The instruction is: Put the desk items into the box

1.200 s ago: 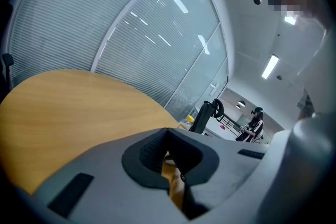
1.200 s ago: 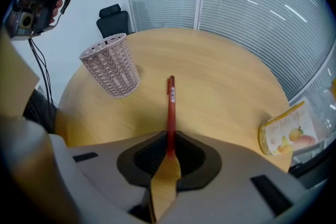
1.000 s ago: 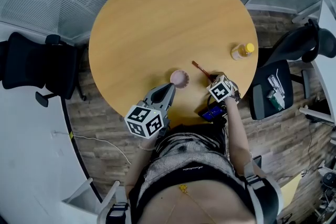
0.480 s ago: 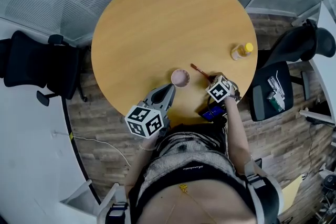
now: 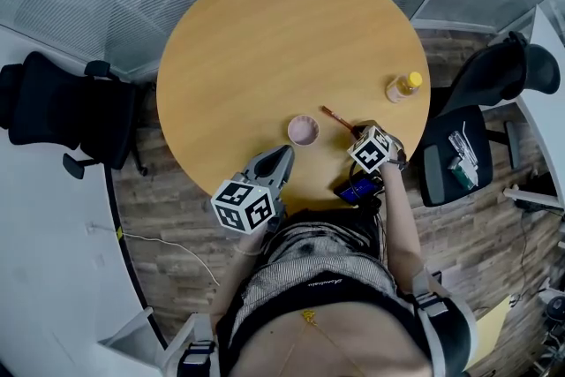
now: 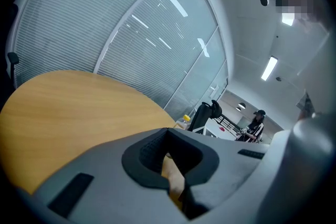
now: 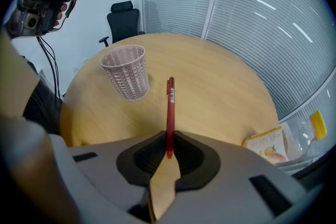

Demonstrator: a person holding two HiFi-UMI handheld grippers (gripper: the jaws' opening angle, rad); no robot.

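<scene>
A red pen [image 7: 169,107] sticks straight out from my right gripper [image 7: 169,152], which is shut on its rear end. In the head view the red pen [image 5: 335,115] points up-left from the right gripper [image 5: 357,133], toward a small pink patterned cup [image 5: 303,131]. That cup [image 7: 125,71] stands upright to the left of the pen's tip, a short way off. My left gripper [image 5: 281,156] hovers at the table's near edge just below the cup, jaws together and holding nothing. The left gripper [image 6: 168,165] looks out over bare tabletop.
A bottle with a yellow cap [image 5: 404,86] lies near the round wooden table's [image 5: 265,49] right edge. A blue item [image 5: 357,188] shows below my right hand. Black office chairs stand at the left [image 5: 53,115] and right [image 5: 499,75]; glass walls with blinds lie beyond.
</scene>
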